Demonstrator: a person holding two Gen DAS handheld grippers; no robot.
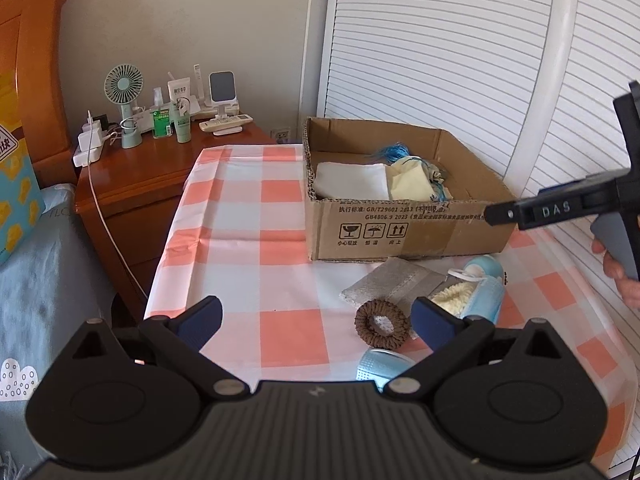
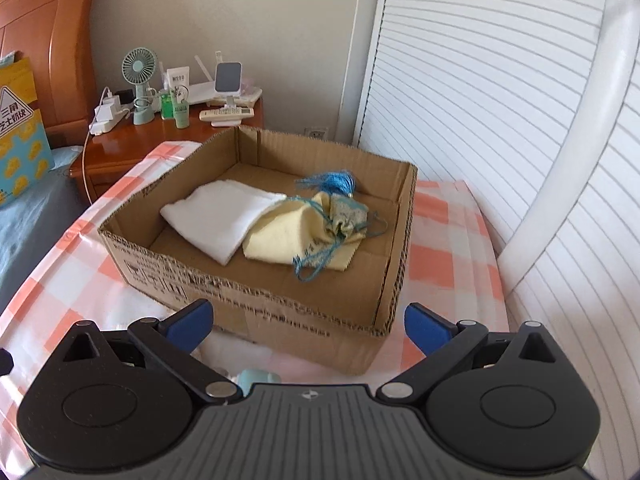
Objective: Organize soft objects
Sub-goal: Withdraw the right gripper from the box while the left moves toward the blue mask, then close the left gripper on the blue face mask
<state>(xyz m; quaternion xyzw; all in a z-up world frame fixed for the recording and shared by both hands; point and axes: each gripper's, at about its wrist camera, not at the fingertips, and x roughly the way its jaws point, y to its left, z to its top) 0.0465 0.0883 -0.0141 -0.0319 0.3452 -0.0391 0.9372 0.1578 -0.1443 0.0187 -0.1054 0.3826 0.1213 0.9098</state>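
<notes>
Two hand-held grippers: left hand-held gripper (image 1: pixel 316 322) and right hand-held gripper (image 2: pixel 308 322), both spread wide, empty. On the counter (image 1: pixel 240 208): one brown scrunchie (image 1: pixel 382 325), one grey pouch (image 1: pixel 390 284). One cardboard box (image 2: pixel 256 308) holds one white cloth (image 2: pixel 218 216), one yellow pouch (image 2: pixel 288 240), one blue tassel (image 2: pixel 334 182).

Beige wall (image 1: pixel 180 20) upper left, white louvered doors (image 1: pixel 440 60) upper right. Orange wood headboard (image 1: pixel 28 40) far left, matching nightstand (image 1: pixel 132 176) left of centre with a small fan (image 1: pixel 124 88). Soft daylight, pink-checked tablecloth (image 1: pixel 248 220) centre
</notes>
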